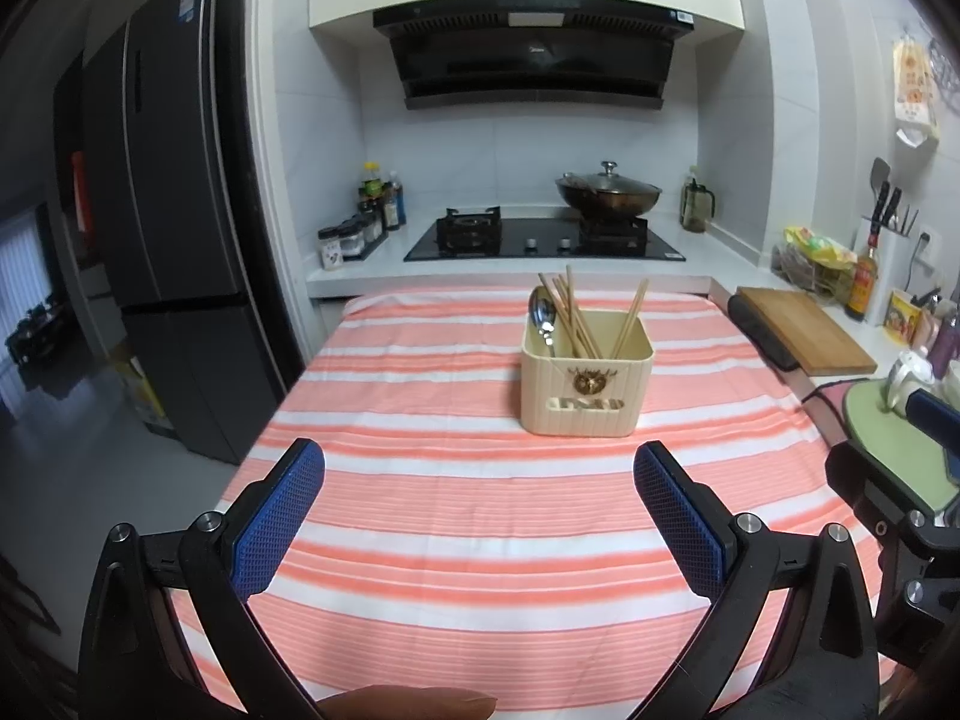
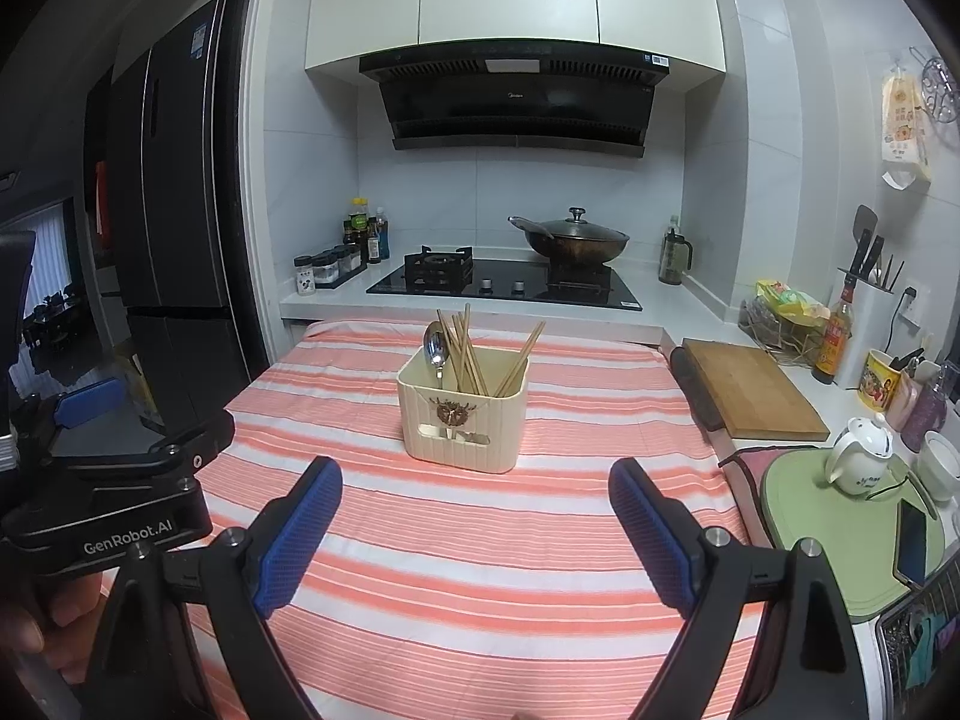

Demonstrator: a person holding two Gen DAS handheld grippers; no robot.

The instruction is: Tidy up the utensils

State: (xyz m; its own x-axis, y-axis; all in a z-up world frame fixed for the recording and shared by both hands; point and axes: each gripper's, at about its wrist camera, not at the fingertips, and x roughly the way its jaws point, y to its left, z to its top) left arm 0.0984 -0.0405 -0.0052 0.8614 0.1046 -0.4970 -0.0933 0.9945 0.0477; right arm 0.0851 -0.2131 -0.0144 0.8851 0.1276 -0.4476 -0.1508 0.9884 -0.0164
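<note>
A cream utensil holder (image 1: 587, 383) stands on the striped tablecloth (image 1: 468, 540). It holds several wooden chopsticks (image 1: 570, 315) and a metal spoon (image 1: 542, 315). It also shows in the right wrist view (image 2: 463, 415), with the chopsticks (image 2: 467, 354) and the spoon (image 2: 435, 351) inside. My left gripper (image 1: 480, 474) is open and empty, hovering above the cloth in front of the holder. My right gripper (image 2: 475, 495) is open and empty, also in front of the holder. The left gripper's body (image 2: 102, 480) shows at the left of the right wrist view.
A wooden cutting board (image 2: 753, 387) lies on the counter at right. A green mat (image 2: 840, 540) carries a white teapot (image 2: 859, 456) and a phone (image 2: 912, 543). Behind the table are a gas hob (image 2: 504, 282) with a lidded wok (image 2: 570, 237), and a fridge (image 2: 174, 210) at left.
</note>
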